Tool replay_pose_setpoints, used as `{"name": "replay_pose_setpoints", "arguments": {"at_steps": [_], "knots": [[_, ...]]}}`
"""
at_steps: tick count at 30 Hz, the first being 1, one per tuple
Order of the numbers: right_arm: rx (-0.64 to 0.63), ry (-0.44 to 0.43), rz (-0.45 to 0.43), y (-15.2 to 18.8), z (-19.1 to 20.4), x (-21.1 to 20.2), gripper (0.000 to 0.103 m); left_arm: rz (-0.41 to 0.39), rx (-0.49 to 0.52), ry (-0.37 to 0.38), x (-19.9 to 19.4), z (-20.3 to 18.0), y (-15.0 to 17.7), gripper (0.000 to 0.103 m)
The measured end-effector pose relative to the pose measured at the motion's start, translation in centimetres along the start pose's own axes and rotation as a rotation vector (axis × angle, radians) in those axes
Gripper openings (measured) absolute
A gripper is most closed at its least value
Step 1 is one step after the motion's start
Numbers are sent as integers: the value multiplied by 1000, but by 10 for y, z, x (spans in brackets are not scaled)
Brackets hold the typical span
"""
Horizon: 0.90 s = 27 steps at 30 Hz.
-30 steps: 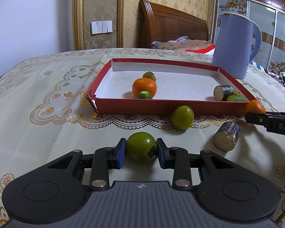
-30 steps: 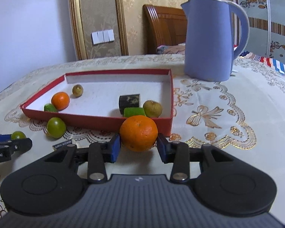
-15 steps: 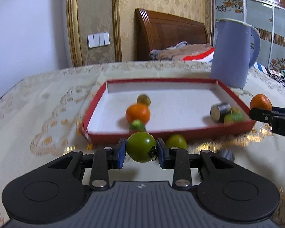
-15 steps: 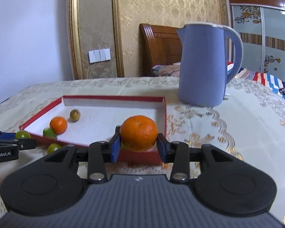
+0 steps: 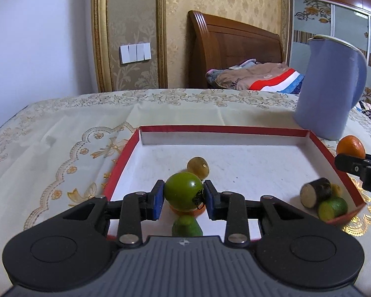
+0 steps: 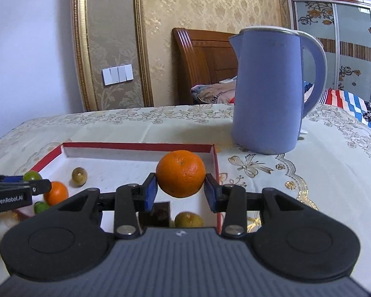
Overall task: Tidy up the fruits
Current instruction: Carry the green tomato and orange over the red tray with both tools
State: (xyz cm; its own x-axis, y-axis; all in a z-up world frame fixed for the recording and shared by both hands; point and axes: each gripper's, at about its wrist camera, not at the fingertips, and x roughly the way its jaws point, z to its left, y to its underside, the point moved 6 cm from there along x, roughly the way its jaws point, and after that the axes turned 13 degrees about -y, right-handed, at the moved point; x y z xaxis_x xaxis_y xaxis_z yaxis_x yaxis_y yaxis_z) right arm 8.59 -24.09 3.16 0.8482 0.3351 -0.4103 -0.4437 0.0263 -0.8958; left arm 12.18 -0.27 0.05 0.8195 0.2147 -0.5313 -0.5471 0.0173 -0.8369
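Observation:
My left gripper (image 5: 183, 197) is shut on a green tomato (image 5: 183, 190), held above the near left part of the red tray (image 5: 225, 130). My right gripper (image 6: 181, 188) is shut on an orange (image 6: 181, 173) over the tray's right side (image 6: 216, 163). Each gripper shows in the other's view: the right one with its orange (image 5: 350, 146), the left one with its tomato (image 6: 32, 175). In the tray lie an olive-brown fruit (image 5: 197, 165), an orange fruit (image 6: 56, 193), small green pieces (image 5: 186, 226) (image 5: 332, 208) and a dark cane chunk (image 5: 315, 192).
A tall lavender kettle (image 6: 272, 91) stands on the cream embroidered tablecloth (image 5: 61, 153) just beyond the tray's far right corner. A wooden headboard (image 5: 232, 54) with bedding rises behind the table. Bare cloth lies left of the tray.
Both grippers rose off the tablecloth with their fruits and moved forward over the tray. The loose green fruit and cane chunk in front of the tray have dropped out of view.

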Motion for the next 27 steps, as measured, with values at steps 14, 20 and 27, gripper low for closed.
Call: {"name": "replay_pose_setpoints", "arguments": {"at_steps": [14,20,27], "knots": [[63,63,128,-6,-27,70,38,14,-10,-109,51,10,-24,33],[47,59,164,-4,-25,86,38,48,-23,-104,70,10,-26,33],[31,58,188,-2,-22,96,38,79,-47,-107,87,14,-29,33]]}}
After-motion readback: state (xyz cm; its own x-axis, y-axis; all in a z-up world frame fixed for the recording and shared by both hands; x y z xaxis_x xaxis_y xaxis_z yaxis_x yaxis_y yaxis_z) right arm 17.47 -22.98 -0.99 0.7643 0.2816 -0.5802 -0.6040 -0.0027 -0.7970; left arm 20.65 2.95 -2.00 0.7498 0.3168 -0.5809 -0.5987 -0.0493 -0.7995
